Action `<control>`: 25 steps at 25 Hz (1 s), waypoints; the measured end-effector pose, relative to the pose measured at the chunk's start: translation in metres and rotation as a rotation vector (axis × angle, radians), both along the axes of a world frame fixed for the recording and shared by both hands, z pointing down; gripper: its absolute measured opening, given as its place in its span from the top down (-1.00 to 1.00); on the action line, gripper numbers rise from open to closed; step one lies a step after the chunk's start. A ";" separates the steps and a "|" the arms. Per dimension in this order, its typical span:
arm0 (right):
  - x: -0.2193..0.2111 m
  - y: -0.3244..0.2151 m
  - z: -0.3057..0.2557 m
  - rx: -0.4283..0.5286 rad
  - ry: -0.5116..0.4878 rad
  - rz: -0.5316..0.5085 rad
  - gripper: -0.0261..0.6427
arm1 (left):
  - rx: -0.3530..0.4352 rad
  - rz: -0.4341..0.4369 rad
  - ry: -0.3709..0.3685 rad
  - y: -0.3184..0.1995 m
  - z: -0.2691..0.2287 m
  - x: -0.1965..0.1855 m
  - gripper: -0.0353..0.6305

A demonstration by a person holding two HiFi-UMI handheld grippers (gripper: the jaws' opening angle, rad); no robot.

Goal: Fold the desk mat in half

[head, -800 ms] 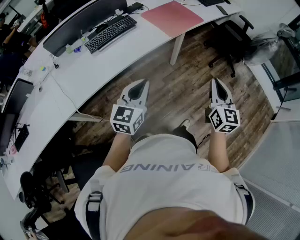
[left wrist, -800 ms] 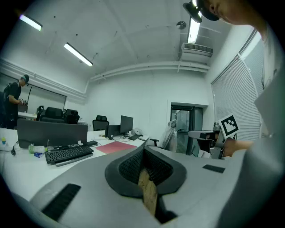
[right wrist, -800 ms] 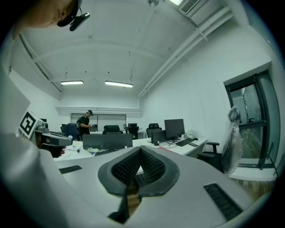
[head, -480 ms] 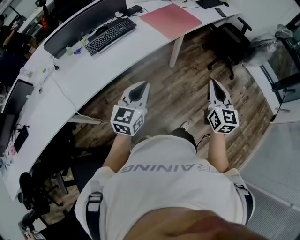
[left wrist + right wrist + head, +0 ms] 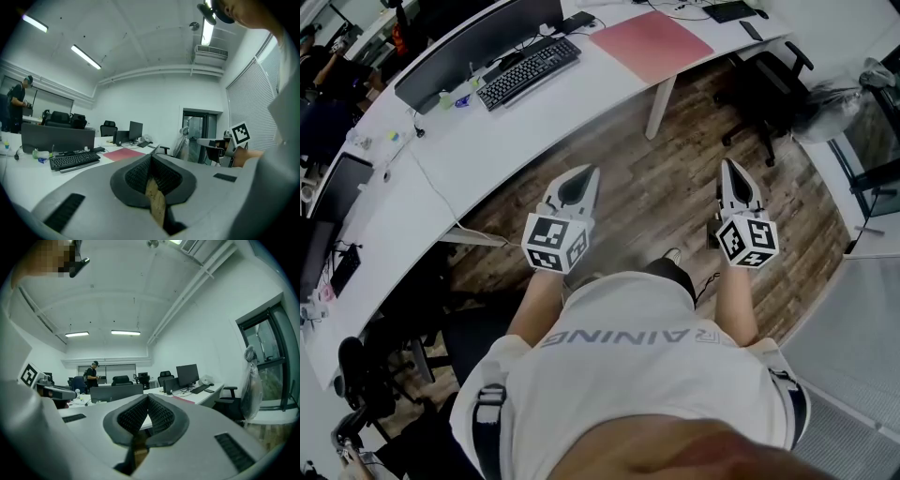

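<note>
The desk mat (image 5: 652, 42) is a pink rectangle lying flat on the curved white desk (image 5: 487, 150), far ahead of both grippers. In the left gripper view the desk mat (image 5: 125, 153) shows as a low pink strip past the keyboard. My left gripper (image 5: 581, 175) hangs over the wooden floor in front of the person's body, its jaws shut with nothing between them. My right gripper (image 5: 731, 169) is held beside it at about the same height, also shut and empty. Both point towards the desk and stand well short of it.
A black keyboard (image 5: 528, 67) and a dark monitor (image 5: 478, 42) sit on the desk left of the mat. A white desk leg (image 5: 661, 105) and a black office chair (image 5: 764, 80) stand on the floor ahead. Another person (image 5: 16, 103) stands far off at the left.
The head view has shifted a little, so the desk sits slightly lower in the picture. Both grippers keep the same place and stay shut.
</note>
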State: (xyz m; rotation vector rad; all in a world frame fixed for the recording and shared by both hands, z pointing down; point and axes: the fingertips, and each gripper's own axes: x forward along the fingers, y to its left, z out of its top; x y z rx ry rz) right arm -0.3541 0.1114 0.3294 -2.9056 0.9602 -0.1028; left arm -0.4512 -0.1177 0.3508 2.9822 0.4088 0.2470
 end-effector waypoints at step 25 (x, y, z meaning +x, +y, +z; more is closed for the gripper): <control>0.159 0.177 0.006 -0.002 -0.047 0.008 0.85 | 0.032 0.091 0.012 0.193 -0.019 0.174 0.81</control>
